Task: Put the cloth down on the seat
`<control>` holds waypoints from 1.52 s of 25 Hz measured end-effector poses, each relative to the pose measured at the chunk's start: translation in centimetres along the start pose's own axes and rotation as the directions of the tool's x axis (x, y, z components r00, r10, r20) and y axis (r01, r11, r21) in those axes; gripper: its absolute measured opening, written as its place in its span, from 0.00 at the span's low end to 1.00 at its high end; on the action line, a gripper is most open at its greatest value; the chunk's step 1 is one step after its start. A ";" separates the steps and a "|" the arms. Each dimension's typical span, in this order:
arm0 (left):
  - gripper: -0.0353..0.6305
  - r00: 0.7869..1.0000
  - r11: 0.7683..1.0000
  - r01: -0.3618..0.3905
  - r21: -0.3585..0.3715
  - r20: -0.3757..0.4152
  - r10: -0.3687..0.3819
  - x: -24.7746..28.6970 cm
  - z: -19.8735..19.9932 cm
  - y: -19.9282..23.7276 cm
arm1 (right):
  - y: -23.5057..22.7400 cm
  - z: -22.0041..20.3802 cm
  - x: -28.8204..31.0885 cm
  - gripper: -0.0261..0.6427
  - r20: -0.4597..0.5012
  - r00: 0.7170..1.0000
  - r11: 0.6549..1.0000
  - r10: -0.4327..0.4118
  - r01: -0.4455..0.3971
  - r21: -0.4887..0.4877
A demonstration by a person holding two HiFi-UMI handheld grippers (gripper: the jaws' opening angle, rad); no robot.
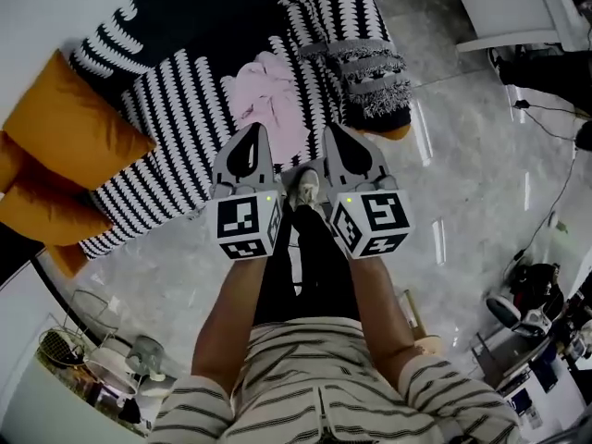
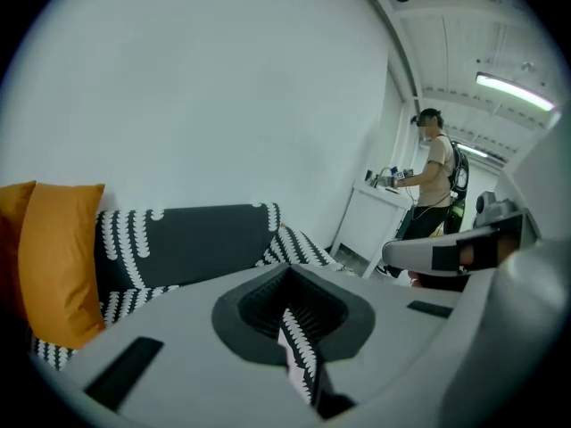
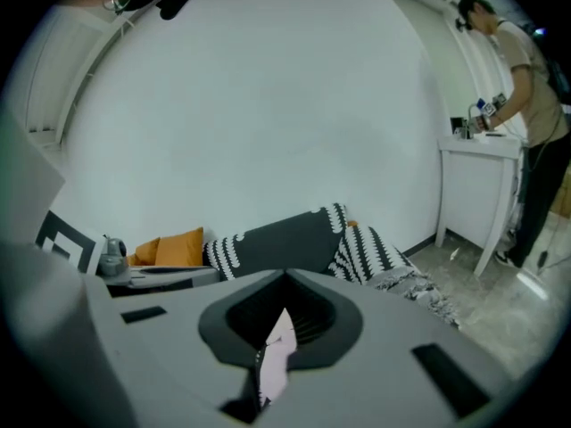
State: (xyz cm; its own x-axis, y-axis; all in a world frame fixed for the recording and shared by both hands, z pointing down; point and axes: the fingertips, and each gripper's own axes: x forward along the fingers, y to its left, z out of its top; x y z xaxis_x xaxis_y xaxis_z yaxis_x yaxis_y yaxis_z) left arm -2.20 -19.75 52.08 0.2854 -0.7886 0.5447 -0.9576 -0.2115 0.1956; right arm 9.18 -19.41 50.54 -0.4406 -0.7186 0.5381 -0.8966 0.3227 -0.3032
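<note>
A home-like lounge corner: a patterned sofa (image 1: 171,86), orange cushions (image 1: 65,132) and a marble floor (image 1: 462,165) (cables (image 1: 553,129) and equipment (image 1: 532,294) crowd its edge).

Found the cloth (image 1: 268,100) pale pink, crumpled in a loose heap, resting flat on the seat (image 1: 166,109). Saw it toward the seat's end beside the armrest, reaching close to the front edge. Noted the seat draped in a black-and-white striped throw.
</note>
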 end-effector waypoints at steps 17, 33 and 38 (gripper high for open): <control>0.06 0.975 1.000 0.017 0.006 0.224 -0.018 -12.7 12.5 -2.0 | 7.1 11.2 -9.3 0.06 0.173 0.984 0.996 0.048 -0.035 -0.076; 0.06 0.926 0.996 0.033 0.082 0.373 -0.061 -20.5 21.4 -4.8 | 12.7 19.7 -16.0 0.06 0.303 0.947 0.984 0.109 -0.059 -0.169; 0.06 0.895 0.994 0.045 0.103 0.439 -0.086 -23.0 24.9 -5.9 | 13.9 22.7 -17.7 0.06 0.359 0.924 0.978 0.130 -0.060 -0.199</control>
State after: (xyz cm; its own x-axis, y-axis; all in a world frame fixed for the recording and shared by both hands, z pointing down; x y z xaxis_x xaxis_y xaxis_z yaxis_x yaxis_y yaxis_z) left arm -4.15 -14.72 18.08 0.3205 -0.9405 0.1127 -0.9428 -0.3052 0.1344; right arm 5.55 -16.21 18.97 -0.5075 -0.8436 0.1753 -0.8595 0.4812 -0.1725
